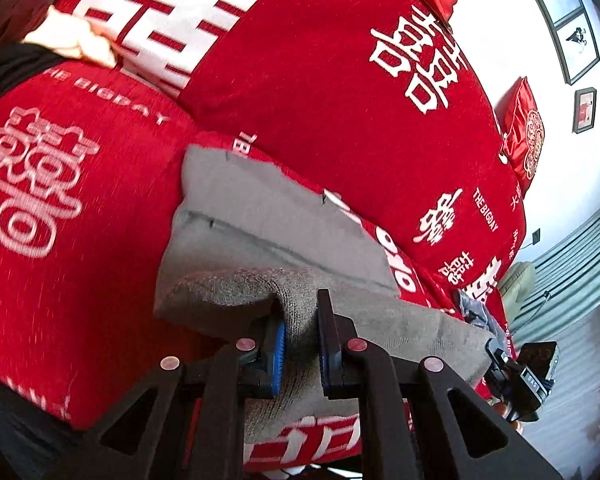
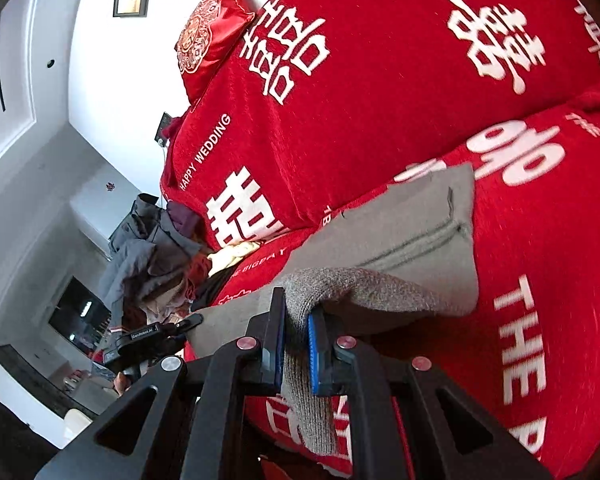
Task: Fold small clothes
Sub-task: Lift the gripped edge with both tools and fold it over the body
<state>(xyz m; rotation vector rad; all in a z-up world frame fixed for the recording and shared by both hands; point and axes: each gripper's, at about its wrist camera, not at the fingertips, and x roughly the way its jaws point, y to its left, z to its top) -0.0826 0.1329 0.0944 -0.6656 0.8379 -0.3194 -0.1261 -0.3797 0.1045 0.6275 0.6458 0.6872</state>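
A small grey knit garment (image 1: 276, 232) lies across a red sofa seat (image 1: 80, 272), its far part flat and its near ribbed edge lifted. My left gripper (image 1: 300, 344) is shut on that ribbed edge, the fabric bunched between the blue pads (image 1: 278, 354). In the right wrist view the same grey garment (image 2: 400, 232) stretches away over the seat, and my right gripper (image 2: 296, 354) is shut on its other ribbed corner. The right gripper (image 1: 516, 376) shows at the garment's right end in the left wrist view; the left gripper (image 2: 156, 336) shows at the left in the right wrist view.
The red sofa backrest (image 1: 300, 80) with white characters rises behind the garment. Red cushions (image 2: 208, 36) sit at the sofa ends. A pile of clothes (image 2: 152, 256) lies at the sofa's far end, with cream and black fabric (image 1: 60, 44) beside the seat. Framed pictures (image 1: 568, 20) hang on the white wall.
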